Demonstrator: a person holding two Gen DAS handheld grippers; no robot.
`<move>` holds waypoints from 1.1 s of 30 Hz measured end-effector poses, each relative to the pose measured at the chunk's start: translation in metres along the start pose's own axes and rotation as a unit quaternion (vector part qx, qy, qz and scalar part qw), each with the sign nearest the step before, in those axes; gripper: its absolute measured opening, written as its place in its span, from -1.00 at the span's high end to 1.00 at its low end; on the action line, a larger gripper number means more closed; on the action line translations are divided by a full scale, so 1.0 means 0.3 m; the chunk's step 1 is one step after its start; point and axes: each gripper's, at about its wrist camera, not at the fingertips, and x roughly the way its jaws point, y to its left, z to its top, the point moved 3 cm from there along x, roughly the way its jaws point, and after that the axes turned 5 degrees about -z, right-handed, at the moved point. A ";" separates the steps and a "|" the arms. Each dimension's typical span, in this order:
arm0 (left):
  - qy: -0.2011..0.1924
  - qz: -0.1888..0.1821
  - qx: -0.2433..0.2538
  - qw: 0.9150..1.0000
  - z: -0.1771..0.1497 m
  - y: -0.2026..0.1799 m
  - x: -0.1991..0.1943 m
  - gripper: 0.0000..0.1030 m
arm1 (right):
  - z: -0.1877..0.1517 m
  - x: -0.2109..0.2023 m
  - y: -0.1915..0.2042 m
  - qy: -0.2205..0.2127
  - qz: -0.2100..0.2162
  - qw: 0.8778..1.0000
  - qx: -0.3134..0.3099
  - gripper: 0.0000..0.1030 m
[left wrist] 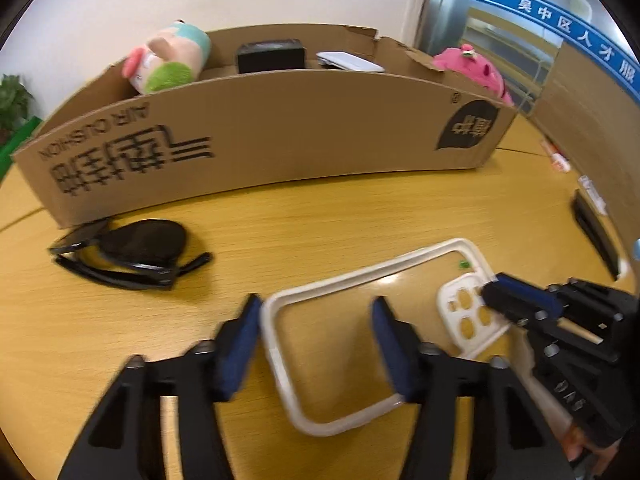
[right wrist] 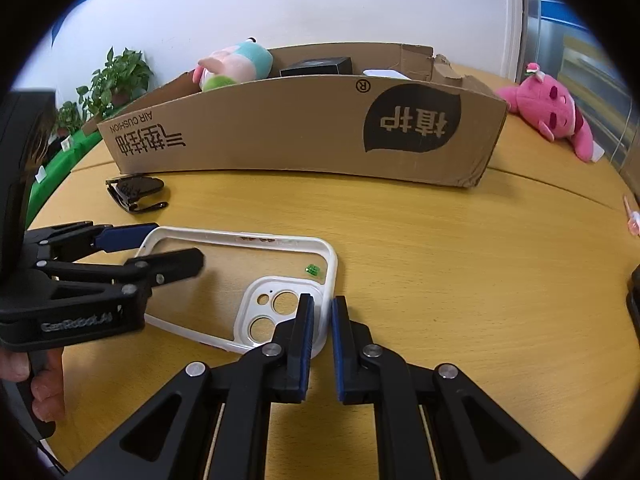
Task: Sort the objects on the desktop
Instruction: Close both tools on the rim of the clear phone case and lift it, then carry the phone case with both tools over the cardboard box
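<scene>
A clear phone case with a white rim (left wrist: 362, 276) (right wrist: 240, 256) lies flat on the wooden table. My left gripper (left wrist: 316, 342) (right wrist: 152, 246) is open, its fingers straddling the case's left end rim. My right gripper (right wrist: 322, 340) (left wrist: 494, 290) is nearly shut, its pads pinching the case's white rim at the camera-cutout corner. Black sunglasses (left wrist: 132, 254) (right wrist: 134, 194) lie folded on the table left of the case, in front of the cardboard box (left wrist: 280, 136) (right wrist: 304, 128).
The box holds a pastel plush (left wrist: 168, 60) (right wrist: 234, 65), a black box (left wrist: 270, 56) (right wrist: 316, 67) and a white flat item (left wrist: 348, 61). A pink plush (right wrist: 550, 116) (left wrist: 474, 68) lies right of the box. A pen (right wrist: 632, 216) and dark objects lie at the table's right.
</scene>
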 end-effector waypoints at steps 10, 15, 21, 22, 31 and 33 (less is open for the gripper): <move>0.018 0.000 -0.009 1.000 -0.073 0.054 -0.065 0.53 | -0.016 -0.022 0.009 0.004 -0.005 1.000 0.001 0.86; 0.015 0.003 -0.002 1.000 -0.087 0.050 -0.072 0.72 | -0.015 -0.022 0.006 0.005 -0.004 1.000 0.005 0.86; 0.018 -0.007 -0.019 1.000 -0.082 0.064 -0.072 0.84 | -0.017 -0.030 0.000 0.008 0.011 1.000 0.017 0.86; 0.018 -0.010 -0.022 1.000 -0.081 0.068 -0.073 0.85 | -0.018 -0.033 0.000 0.007 0.012 1.000 0.017 0.86; -0.036 -0.026 -0.016 0.999 0.023 0.088 -0.219 0.88 | 0.033 -0.109 0.011 -0.024 0.038 0.999 0.022 0.85; -0.059 -0.034 -0.013 0.998 0.075 0.099 -0.273 0.89 | 0.066 -0.141 0.016 -0.043 0.043 0.998 0.020 0.84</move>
